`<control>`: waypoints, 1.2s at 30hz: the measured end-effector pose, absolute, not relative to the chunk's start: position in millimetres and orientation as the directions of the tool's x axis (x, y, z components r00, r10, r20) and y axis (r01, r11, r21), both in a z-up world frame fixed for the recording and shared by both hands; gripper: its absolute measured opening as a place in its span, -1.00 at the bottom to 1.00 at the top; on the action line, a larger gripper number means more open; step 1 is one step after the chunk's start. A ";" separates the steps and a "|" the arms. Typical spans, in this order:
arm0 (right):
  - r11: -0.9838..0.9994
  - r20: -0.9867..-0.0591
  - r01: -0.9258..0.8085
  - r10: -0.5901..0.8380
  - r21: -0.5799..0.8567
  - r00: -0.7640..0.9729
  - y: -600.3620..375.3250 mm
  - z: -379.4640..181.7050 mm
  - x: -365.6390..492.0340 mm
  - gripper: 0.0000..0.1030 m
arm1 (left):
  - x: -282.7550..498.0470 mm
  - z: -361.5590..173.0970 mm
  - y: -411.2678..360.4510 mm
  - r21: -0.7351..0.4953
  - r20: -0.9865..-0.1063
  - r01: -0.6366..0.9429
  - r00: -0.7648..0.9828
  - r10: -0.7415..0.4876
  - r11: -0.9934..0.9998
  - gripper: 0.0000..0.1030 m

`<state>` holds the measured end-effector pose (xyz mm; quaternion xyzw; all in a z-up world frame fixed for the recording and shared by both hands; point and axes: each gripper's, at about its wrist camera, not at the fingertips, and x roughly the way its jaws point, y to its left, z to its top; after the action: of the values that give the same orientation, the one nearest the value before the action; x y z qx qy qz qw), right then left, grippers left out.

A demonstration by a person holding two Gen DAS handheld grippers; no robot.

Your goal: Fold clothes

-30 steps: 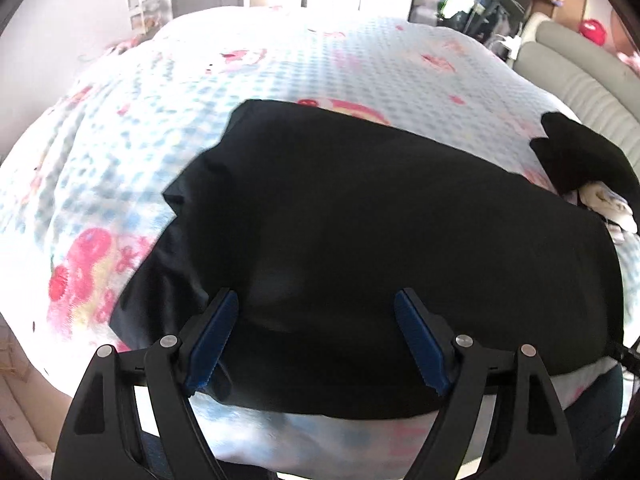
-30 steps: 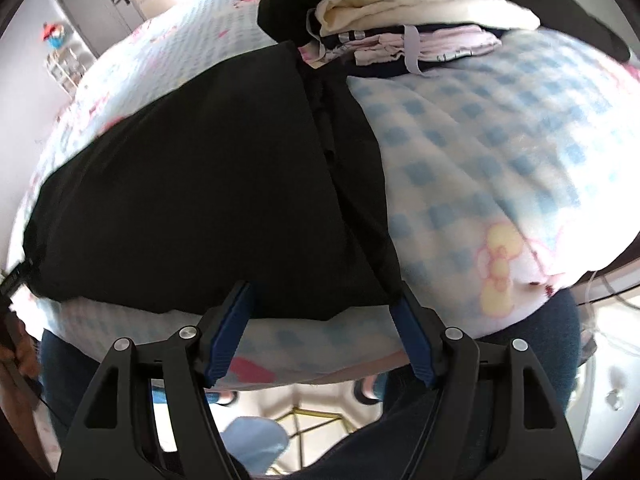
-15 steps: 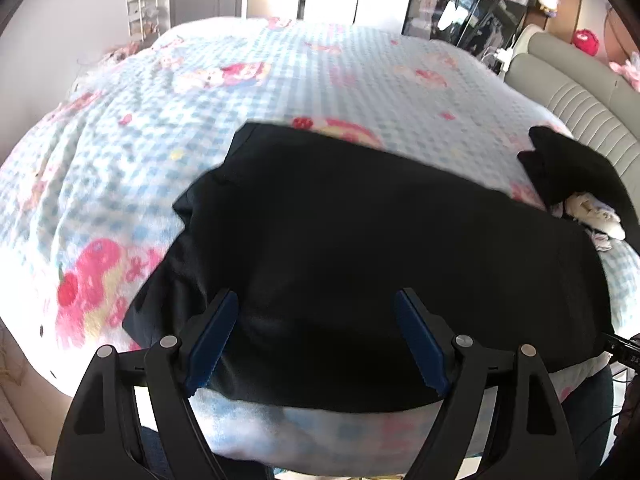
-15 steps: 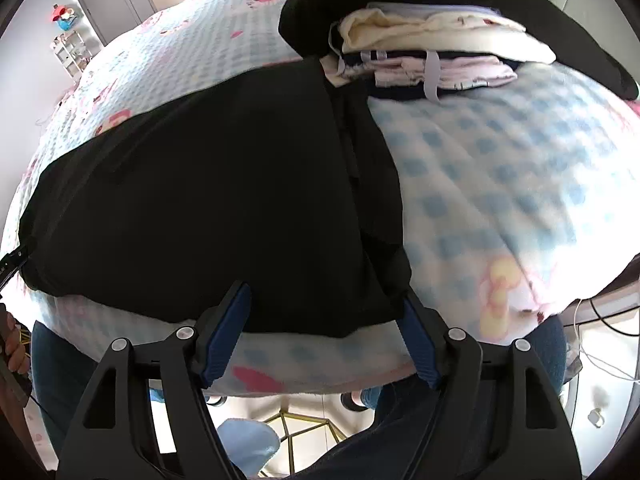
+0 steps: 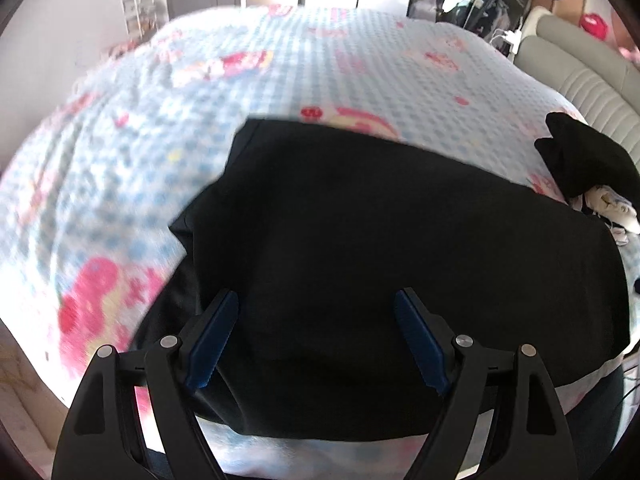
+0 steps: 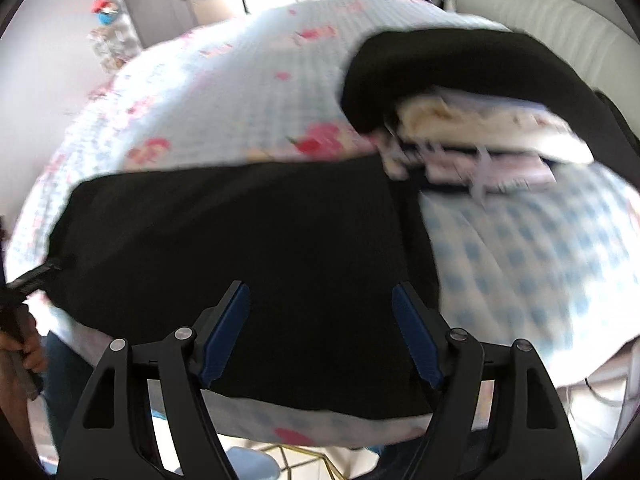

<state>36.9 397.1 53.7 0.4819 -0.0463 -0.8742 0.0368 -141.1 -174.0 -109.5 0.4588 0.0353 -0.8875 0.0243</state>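
Black garment [image 5: 400, 248] lies flat on the checked bedspread [image 5: 280, 60], near edge of bed. Left gripper [image 5: 316, 340] spread wide above it, holding nothing. Right gripper [image 6: 320, 332] jaws opening, nothing pinched. Stack of folded clothes [image 6: 480, 136] just beside garment's right end.

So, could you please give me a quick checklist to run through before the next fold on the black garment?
1. Black garment lies spread flat on the bed: ok.
2. Left gripper open, nothing pinched: ok.
3. Right gripper jaws opening, with no cloth between the pads: ok.
4. Right edge of the garment already folded inward, judging by the seam line in the right wrist view: ok.
5. Pile of folded clothes clear of the garment: not ok, it touches or overlaps the far right corner.
6. Garment's left side smooth: cannot tell, the picture is blurred there.
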 end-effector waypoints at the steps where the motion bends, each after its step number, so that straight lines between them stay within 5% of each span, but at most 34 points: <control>1: -0.992 -0.847 0.053 -0.123 0.112 -0.516 393.8 58.2 30.0 0.60 | -142.8 -106.4 -174.1 -0.030 -0.814 0.071 -0.581 -0.017 -0.997 0.60; 7: -0.994 -0.869 0.104 -0.064 0.015 -0.490 383.8 62.8 13.2 0.61 | -148.7 -90.8 -166.4 -0.014 -0.795 0.059 -0.606 -0.024 -0.998 0.60; 23: -0.993 -0.903 -0.026 -0.094 0.115 -0.419 441.8 -25.1 3.3 0.62 | -166.6 -113.1 -178.5 -0.027 -0.816 0.084 -0.578 -0.027 -0.996 0.63; 32: -0.957 -0.887 -0.043 -0.247 0.286 -0.390 477.2 -30.1 11.8 0.68 | -142.0 -86.6 -133.9 -0.236 -0.710 -0.087 -0.664 0.233 -0.968 0.63; 36: -0.939 -0.875 -0.063 -0.288 0.338 -0.390 480.1 -47.9 3.9 0.91 | -135.2 -87.3 -96.3 -0.282 -0.675 -0.199 -0.654 0.341 -0.939 0.63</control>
<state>3.9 480.1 -47.9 0.5480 -0.1604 -0.8181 0.0688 -135.2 -96.3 -87.3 0.3881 0.0916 -0.9048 -0.1491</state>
